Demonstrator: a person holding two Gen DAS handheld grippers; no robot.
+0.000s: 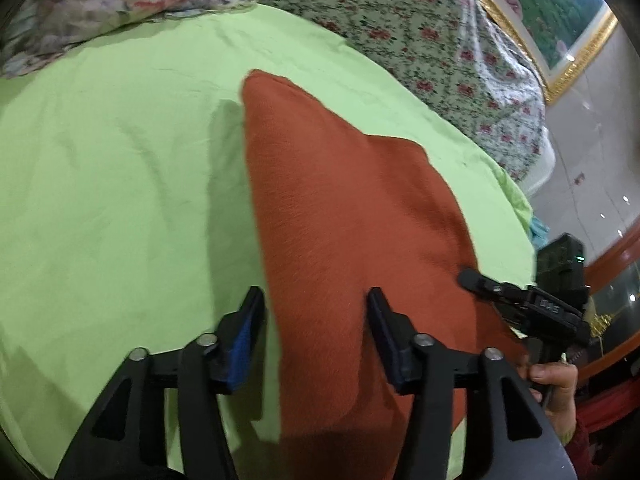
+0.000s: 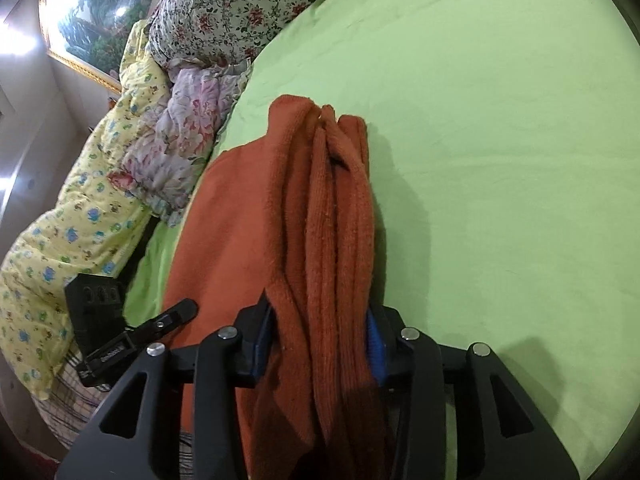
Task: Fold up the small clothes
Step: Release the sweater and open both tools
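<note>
Rust-red cloth (image 2: 320,240) lies bunched between the right gripper's (image 2: 320,336) part-open jaws, pads at its sides; whether they press is unclear. Left gripper (image 1: 316,332) gapes, empty, astride the cloth's left edge. Its long axis runs away across the green sheet (image 1: 100,200).

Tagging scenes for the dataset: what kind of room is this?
Likely a bedroom: a bed with a green sheet, floral quilts piled along its edge, a gilt-framed painting on the wall.
</note>
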